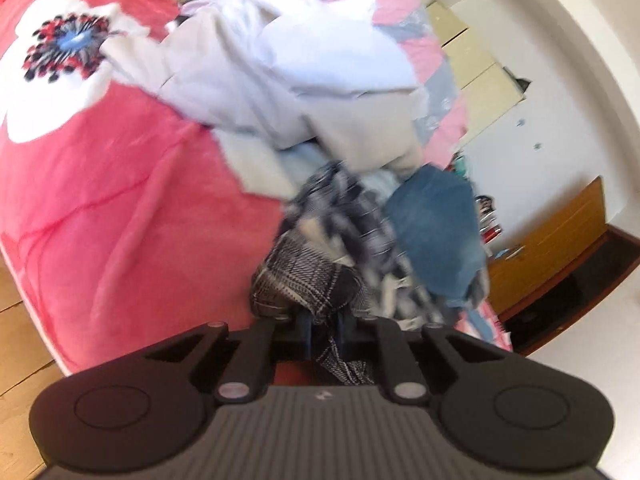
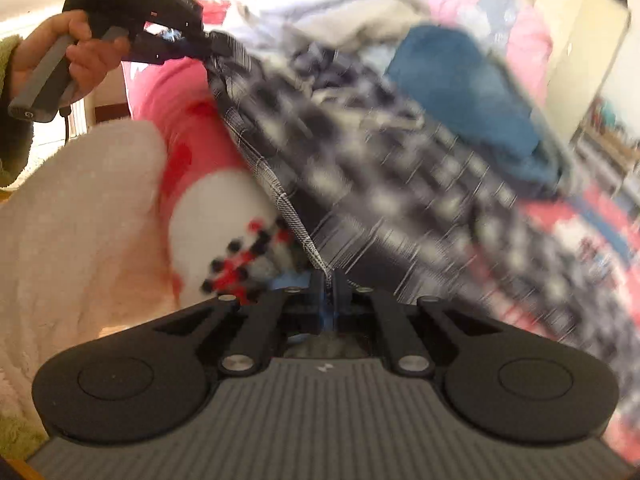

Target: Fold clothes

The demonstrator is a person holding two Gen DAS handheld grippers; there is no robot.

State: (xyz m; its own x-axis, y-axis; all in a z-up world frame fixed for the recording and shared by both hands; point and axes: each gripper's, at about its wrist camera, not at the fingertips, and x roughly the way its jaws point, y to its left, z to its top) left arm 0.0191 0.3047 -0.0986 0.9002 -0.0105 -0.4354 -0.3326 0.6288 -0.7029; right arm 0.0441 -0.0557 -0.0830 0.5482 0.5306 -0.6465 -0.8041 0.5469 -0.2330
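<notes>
A dark plaid garment (image 1: pixel 320 276) (image 2: pixel 360 168) is stretched between both grippers over the bed. My left gripper (image 1: pixel 324 332) is shut on a bunch of its cloth; in the right wrist view the left gripper (image 2: pixel 200 46) shows at the upper left, held by a hand (image 2: pixel 76 56). My right gripper (image 2: pixel 329 292) is shut on another edge of the same plaid cloth. A pile of clothes lies beyond: a pale grey-white garment (image 1: pixel 280 72) and a blue denim piece (image 1: pixel 436 228) (image 2: pixel 472 100). Both views are motion-blurred.
A red blanket with a white flower print (image 1: pixel 100 160) (image 2: pixel 208 216) covers the bed. A pink patterned quilt (image 1: pixel 424 56) lies behind the pile. A wooden cabinet (image 1: pixel 552 248) stands at the right by a white wall. Wooden floor (image 1: pixel 16 300) shows at the left.
</notes>
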